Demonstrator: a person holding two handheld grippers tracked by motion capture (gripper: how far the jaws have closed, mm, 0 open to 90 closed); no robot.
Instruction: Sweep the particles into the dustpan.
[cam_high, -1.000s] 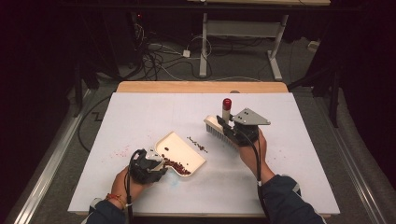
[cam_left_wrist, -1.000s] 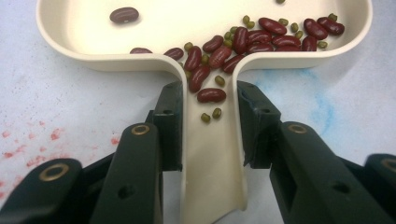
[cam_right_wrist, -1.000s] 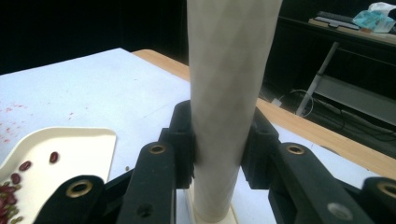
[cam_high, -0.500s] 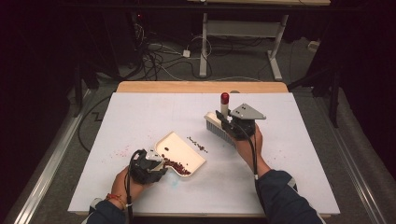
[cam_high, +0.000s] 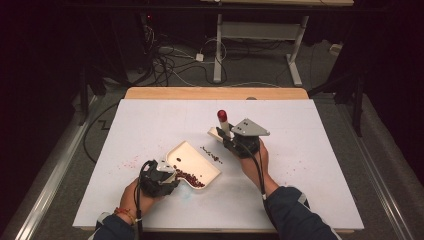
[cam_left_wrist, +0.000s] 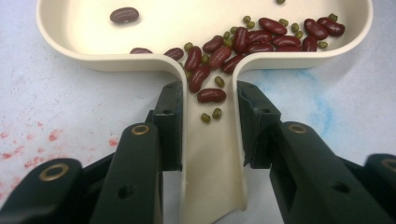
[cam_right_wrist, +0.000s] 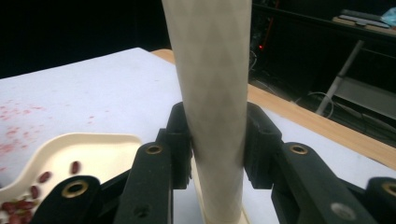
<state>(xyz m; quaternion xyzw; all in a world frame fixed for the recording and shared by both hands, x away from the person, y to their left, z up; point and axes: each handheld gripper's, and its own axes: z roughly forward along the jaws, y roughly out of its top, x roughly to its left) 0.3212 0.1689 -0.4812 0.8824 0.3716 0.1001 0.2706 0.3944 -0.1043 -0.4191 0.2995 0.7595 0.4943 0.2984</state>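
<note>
White worktop (cam_high: 150, 125), dark room. Left hand-held gripper (cam_high: 167, 177) clamps the cream dustpan (cam_high: 192, 162) handle; right hand-held gripper (cam_high: 232, 145) clamps the brush (cam_high: 222, 125) handle. Stray beans (cam_high: 211, 153) just beside pan lip; sweep low, pan flat.

The dustpan (cam_left_wrist: 205, 186) looks like smooth cream plastic with a soft shine. The beans (cam_left_wrist: 261, 37) in it are glossy and dark red, with small green ones mixed in. The brush handle (cam_right_wrist: 212, 93) is pale, matt and finely patterned. The jaws are matt black plastic with brass-like rings. The table (cam_high: 150, 125) is covered with a matt white sheet, and a wood edge (cam_high: 215, 93) is seen behind.
</note>
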